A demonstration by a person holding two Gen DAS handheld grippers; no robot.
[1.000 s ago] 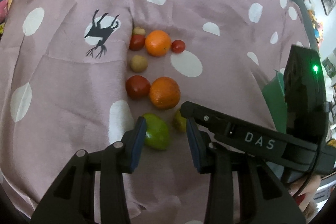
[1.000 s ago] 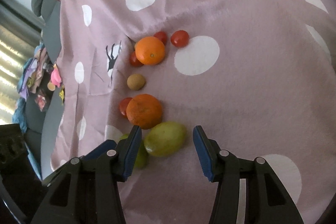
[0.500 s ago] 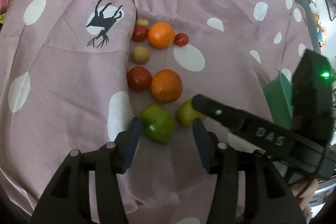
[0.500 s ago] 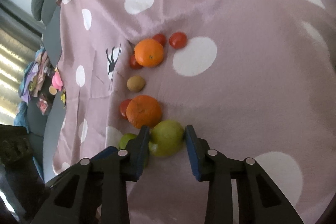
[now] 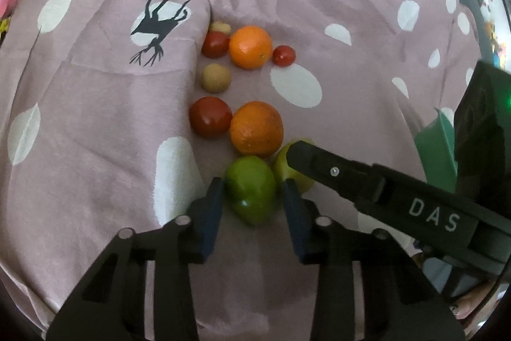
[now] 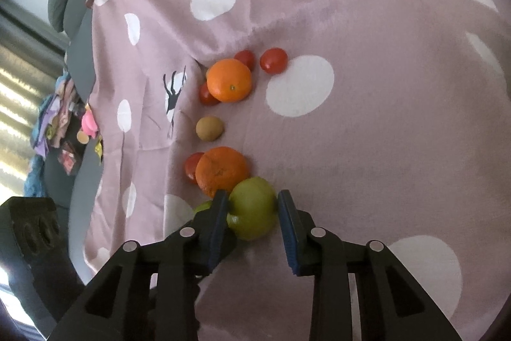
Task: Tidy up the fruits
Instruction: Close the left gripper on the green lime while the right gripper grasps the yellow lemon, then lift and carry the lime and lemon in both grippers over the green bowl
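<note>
Green fruit [image 5: 250,189]: nearest of the pile, lying on the spotted cloth [image 5: 95,123] just below the near orange [image 5: 256,129]; it sits between the blue pads of the left tool [image 5: 252,202].
Left tool: pads close on both flanks of the green fruit, apparently touching; whether it grips firmly cannot be told.
Yellow-green fruit [image 6: 252,208]: just beside the green one, touching the near orange; framed by the right tool [image 6: 253,218].
Right tool: left pad against the fruit, right pad at its edge; pinching it, as it appears.
Why so held: judged, each tool takes one of the two nearest green fruits so that like kinds can be grouped apart from the oranges and tomatoes.
Remaining fruit: far orange [image 5: 250,47], tomato [image 5: 210,116], small tan fruit [image 5: 216,78] and small red ones, in a loose double column farther off.
Left view only: the right tool's arm crossing over the yellow-green fruit, hiding most of it; a green container [image 5: 436,149] at the right edge.
Right view only: the yellow-green fruit whole; the green fruit shows as a sliver behind the left pad.
</note>
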